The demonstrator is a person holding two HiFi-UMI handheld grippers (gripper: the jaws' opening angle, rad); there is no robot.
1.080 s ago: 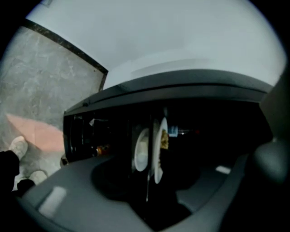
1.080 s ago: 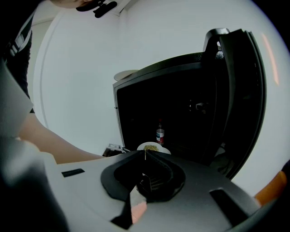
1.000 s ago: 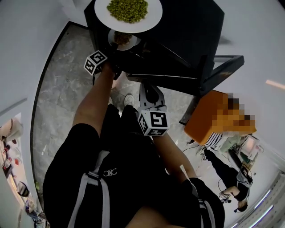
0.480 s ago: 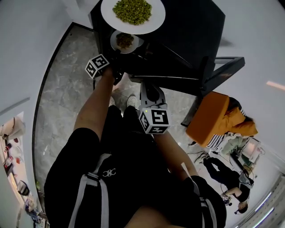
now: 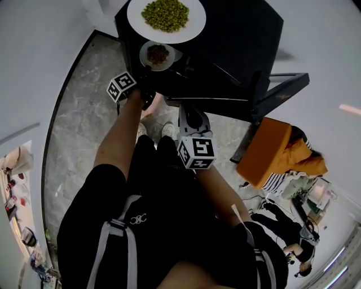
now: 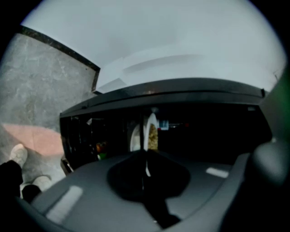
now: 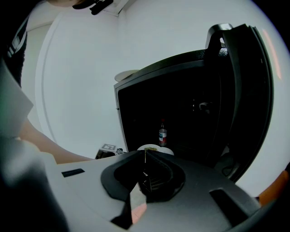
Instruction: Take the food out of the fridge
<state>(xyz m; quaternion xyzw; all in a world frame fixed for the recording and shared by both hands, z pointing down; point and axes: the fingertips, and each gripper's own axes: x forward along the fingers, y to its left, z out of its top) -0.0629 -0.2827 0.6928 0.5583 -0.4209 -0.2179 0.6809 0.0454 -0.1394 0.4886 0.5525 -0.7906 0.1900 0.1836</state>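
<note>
Your left gripper's (image 6: 146, 153) own view showed what the others could not: its jaws had just been closing, and they pinched the rim of the small plate (image 6: 148, 128), a white sliver caught between the tips. That view was rolled over, so the plate stood edge-on at the frame's centre against the dark inside of the fridge (image 6: 208, 136).

The head view gave the layout instead. The small plate carried brown food (image 5: 158, 53) and sat at the fridge's open front, upper centre of the frame. Just above it, a large plate (image 5: 194, 23) of green food (image 5: 165, 14) rested on the fridge's top.

Only your right gripper's (image 7: 145, 152) view looked into the cabinet: a bottle (image 7: 162, 135) stood upright inside, just behind the small plate, and the fridge door (image 7: 247, 90) hung wide at the right edge. Its jaws were pressed together on nothing.

Your left forearm (image 5: 121, 130) stretched up the frame to the plate. Your right forearm (image 5: 217, 192) was bent close to your body, its gripper below the fridge front and well apart from the plate.
</note>
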